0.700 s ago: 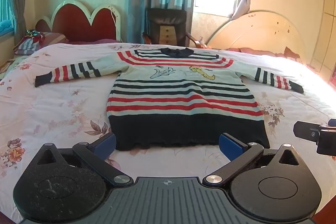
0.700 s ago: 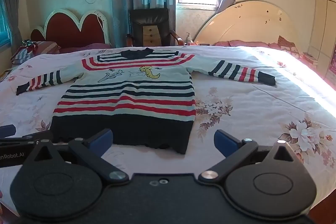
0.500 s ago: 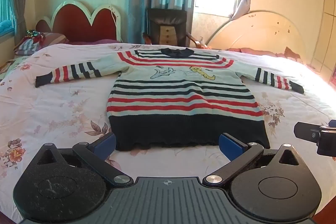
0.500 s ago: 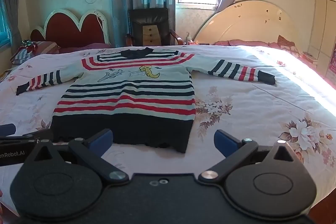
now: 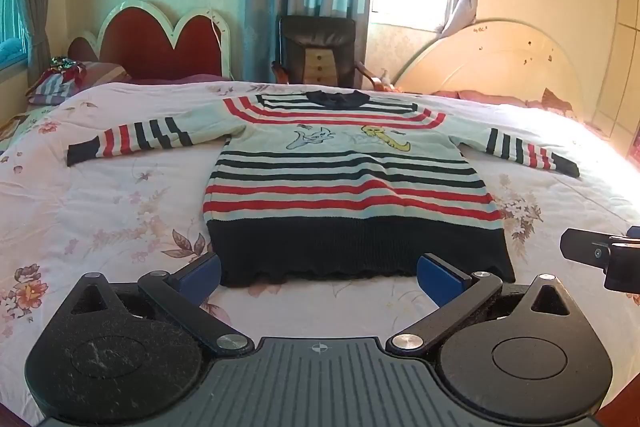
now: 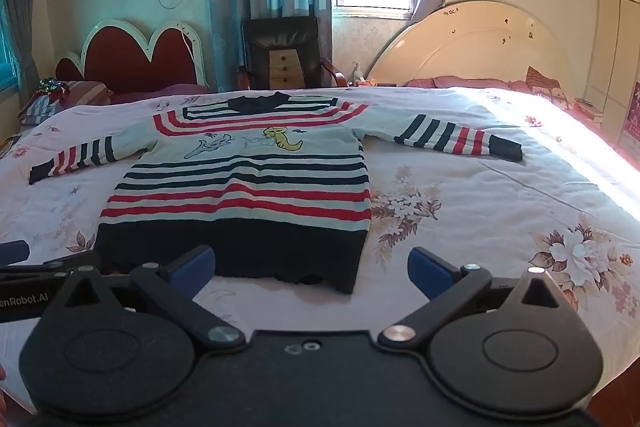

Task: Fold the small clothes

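A small striped sweater [image 5: 344,179] [image 6: 248,183] lies flat on the floral bedspread [image 5: 100,211] [image 6: 500,195], front up, both sleeves spread sideways and its dark hem nearest me. My left gripper [image 5: 318,277] hangs open just short of the hem, blue pads wide apart, nothing between them. My right gripper [image 6: 310,269] is open too, above the hem's right corner, holding nothing. Each view catches the other gripper at its edge: the right one [image 5: 600,253] and the left one [image 6: 36,283].
Beyond the bed stand a red scalloped headboard [image 5: 160,43], a dark chair [image 5: 318,47] with a small drawer unit, and a cream arched headboard [image 5: 492,63]. Folded cloth sits on a pillow [image 5: 60,79] at the far left. Sunlight washes the bed's right side.
The right wrist view has shifted slightly, so the sweater sits a little higher and further right in it. The left view is unchanged.
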Demonstrator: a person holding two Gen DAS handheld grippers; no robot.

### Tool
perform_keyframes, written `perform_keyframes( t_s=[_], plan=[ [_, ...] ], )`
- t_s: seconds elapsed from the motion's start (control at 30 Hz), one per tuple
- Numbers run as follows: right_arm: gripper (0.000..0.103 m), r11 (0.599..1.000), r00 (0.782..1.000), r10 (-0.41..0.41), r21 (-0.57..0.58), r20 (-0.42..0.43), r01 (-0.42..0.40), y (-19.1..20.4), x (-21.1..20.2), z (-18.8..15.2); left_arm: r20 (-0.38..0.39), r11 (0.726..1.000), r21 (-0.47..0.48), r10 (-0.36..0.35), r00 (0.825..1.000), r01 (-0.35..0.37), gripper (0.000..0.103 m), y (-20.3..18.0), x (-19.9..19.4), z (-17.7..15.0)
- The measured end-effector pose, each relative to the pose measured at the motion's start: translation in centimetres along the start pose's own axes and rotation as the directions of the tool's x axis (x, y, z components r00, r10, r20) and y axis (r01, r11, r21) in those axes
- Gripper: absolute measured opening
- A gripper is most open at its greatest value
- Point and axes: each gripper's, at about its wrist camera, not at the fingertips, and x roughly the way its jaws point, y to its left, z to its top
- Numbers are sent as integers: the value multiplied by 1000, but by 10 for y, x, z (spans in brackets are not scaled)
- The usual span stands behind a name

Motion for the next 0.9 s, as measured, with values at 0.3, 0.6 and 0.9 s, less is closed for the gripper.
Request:
perform_keyframes(
  t_s=[0.3,0.6,0.9],
  plan=[
    [102,1000,1000,-3,-2,0,3,1,1,0,2,1000,1,5,1000,-5,103,-1,3,-4],
    [102,1000,1000,-2,0,-1,2,1,2,1,1,1000,1,4,1000,-4,103,-1,3,-3],
    [102,1000,1000,0,0,-1,0,2,3,1,0,1000,0,3,1000,-3,103,0,4,-3]
  ],
)
